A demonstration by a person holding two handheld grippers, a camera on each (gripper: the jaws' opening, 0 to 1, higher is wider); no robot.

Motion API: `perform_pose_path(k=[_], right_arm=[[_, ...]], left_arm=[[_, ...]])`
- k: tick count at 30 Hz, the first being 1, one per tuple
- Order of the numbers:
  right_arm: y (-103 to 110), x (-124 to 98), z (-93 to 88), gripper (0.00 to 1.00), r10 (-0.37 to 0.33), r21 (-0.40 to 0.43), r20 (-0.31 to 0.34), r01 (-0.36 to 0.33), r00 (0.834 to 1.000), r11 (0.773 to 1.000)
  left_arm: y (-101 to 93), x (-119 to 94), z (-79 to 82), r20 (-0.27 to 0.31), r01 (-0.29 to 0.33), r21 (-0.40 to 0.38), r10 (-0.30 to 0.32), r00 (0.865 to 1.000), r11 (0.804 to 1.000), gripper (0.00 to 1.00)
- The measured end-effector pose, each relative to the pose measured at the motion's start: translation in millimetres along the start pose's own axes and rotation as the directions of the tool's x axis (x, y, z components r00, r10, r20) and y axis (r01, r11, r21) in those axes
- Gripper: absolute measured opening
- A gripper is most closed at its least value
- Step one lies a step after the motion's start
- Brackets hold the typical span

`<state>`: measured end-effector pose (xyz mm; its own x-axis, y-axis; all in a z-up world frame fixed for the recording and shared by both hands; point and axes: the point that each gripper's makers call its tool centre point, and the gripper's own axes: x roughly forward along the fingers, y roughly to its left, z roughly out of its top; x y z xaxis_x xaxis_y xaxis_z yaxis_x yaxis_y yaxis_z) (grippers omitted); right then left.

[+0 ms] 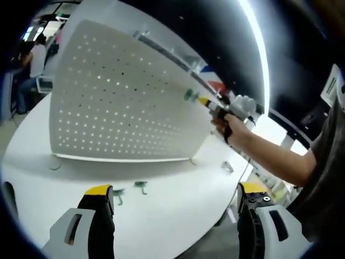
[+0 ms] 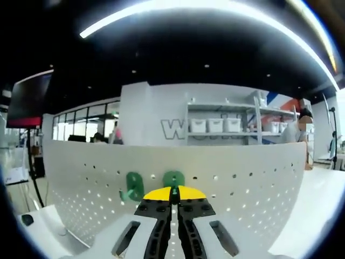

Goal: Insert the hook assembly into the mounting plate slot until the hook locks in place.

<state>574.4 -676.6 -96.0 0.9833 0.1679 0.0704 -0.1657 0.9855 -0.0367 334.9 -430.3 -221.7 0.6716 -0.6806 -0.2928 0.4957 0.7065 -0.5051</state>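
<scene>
The white pegboard stands upright on the white table. My left gripper hangs open above the table in front of it, nothing between its jaws. Two loose green hooks lie on the table just past its jaws. My right gripper, held by a hand, has its yellow tips at the board's right part by a green hook. In the right gripper view, the right gripper is shut on a green hook pressed to the pegboard. A second green hook hangs on the board just left of it.
Another small hook lies on the table near the board's right foot. The table edge curves close to my left gripper's right jaw. Beyond the board stand shelves with white bins. A person sits far left.
</scene>
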Motion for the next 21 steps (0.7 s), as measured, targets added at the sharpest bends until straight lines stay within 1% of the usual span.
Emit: perform_pose_path(k=[4, 10, 12, 13, 15, 19, 21], right_arm=[[0.8, 1.3, -3.3, 0.00, 0.002, 0.003, -0.010, -0.002, 1.000, 1.000], [2.2, 0.7, -3.0, 0.00, -0.005, -0.027, -0.011, 0.005, 1.000, 1.000], [2.3, 1.2, -3.2, 0.00, -0.002, -0.022, -0.019, 0.002, 1.000, 1.000], [2.1, 1.0, -5.3, 0.01, 0.001, 0.008, -0.041, -0.001, 0.999, 1.000], [1.2, 1.6, -5.2, 0.01, 0.003, 0.035, -0.054, -0.001, 0.999, 0.999], [2.3, 4.9, -8.3, 0.01, -0.004, 0.013, -0.084, 0.006, 0.996, 1.000], [0.1, 4.7, -13.3, 0.03, -0.018, 0.022, -0.115, 0.021, 0.993, 1.000]], left_arm=[[1.4, -0.5, 1.0, 0.001, -0.001, 0.001, 0.001, 1.000, 1.000, 0.96], [1.4, -0.2, 0.4, 0.000, 0.001, -0.001, -0.001, 1.000, 1.000, 0.96], [1.0, 0.3, -0.5, -0.002, 0.003, 0.000, -0.003, 1.000, 1.000, 0.96], [0.7, 0.6, -0.8, -0.003, 0.004, 0.000, -0.004, 1.000, 1.000, 0.96], [0.0, 0.7, -1.1, -0.005, 0.007, 0.001, -0.007, 1.000, 1.000, 0.96], [-0.2, -1.5, 1.3, 0.000, 0.005, 0.005, -0.005, 1.000, 1.000, 0.97], [0.4, -3.2, 1.7, 0.001, 0.001, 0.007, -0.001, 1.000, 1.000, 0.97]])
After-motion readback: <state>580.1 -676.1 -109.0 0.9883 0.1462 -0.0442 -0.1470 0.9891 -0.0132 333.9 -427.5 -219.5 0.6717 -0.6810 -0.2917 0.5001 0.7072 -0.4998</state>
